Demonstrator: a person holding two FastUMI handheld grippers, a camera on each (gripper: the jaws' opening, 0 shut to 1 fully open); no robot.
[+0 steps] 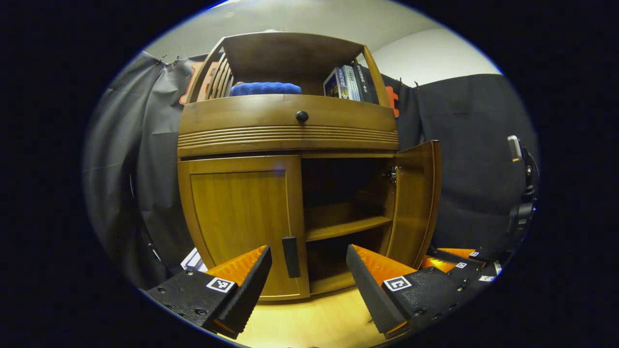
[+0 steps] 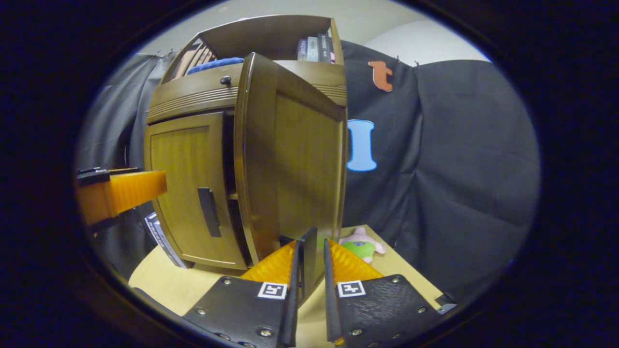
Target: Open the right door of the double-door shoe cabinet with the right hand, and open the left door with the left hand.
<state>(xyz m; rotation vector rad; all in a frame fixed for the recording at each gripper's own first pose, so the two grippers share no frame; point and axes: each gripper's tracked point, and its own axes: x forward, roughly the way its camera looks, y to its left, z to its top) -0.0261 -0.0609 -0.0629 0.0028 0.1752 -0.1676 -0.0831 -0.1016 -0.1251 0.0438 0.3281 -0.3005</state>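
Left gripper view: the left hand-held gripper (image 1: 309, 270) has its fingers set wide apart, holding nothing; the left door (image 1: 242, 222) of the shoe cabinet (image 1: 290, 130) is shut, directly ahead; its handle (image 1: 290, 256), a dark bar with its long axis vertical, lies between the fingertips but farther off, apart from both; the left hand-held gripper is the nearer one, so the coming move is judged a straight advance and a close across the bar. The right door (image 1: 416, 203) stands open. Right gripper view: the right hand-held gripper (image 2: 312, 253) is clamped on the right door's handle (image 2: 305, 256), fingers nearly together. Book spines (image 1: 347, 83) on the top shelf carry writing; too small to read.
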